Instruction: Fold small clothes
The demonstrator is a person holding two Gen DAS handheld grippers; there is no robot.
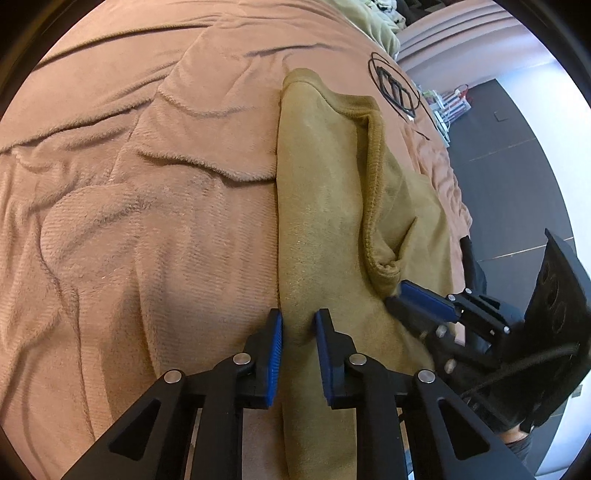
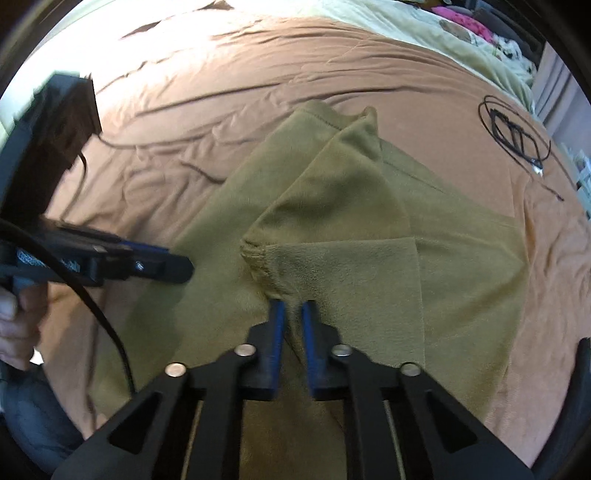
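Observation:
An olive-green small garment with a ribbed neckline lies on a pinkish-brown blanket. In the left wrist view my left gripper pinches a raised fold at the garment's left edge between its blue pads. My right gripper comes in from the right and grips the cloth by the near end of the neckline. The right wrist view shows the right gripper nearly fully closed on a ridge of the garment just below the bunched neckline. The left gripper touches the cloth at the left.
A coiled black cable lies on the blanket beyond the garment. A pale green cover lies at the far end of the bed. Dark floor runs along the bed's right edge. A hand holds the left gripper's handle.

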